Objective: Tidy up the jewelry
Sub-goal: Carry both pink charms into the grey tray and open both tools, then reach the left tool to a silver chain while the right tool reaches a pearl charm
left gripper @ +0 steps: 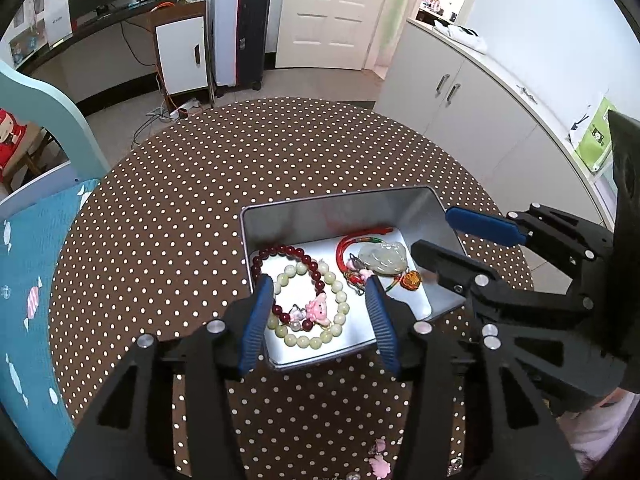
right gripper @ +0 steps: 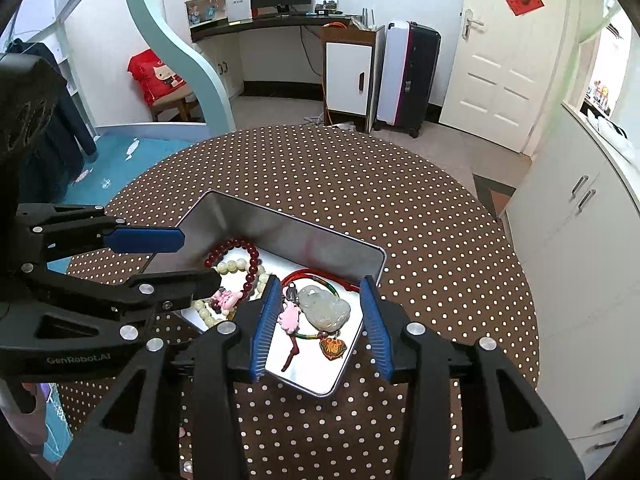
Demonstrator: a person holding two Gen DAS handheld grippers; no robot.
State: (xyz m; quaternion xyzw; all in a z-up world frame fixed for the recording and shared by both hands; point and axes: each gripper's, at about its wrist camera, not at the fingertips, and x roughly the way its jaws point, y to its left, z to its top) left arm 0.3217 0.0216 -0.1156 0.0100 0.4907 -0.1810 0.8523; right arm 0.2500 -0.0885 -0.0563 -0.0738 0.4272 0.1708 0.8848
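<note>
A silver tin stands open on the dotted table. Its left half holds a dark red bead bracelet and a pale green bead bracelet with a pink charm. My left gripper hovers open over these, gripping nothing. In the right half lies a jade pendant on a red cord, with a pink charm and an orange charm. My right gripper is open above the pendant, its pads apart from it. Each gripper shows in the other view, left and right.
The round table wears a brown cloth with white dots. Small pink trinkets lie near its front edge. A blue bed borders the left side and white cabinets the right.
</note>
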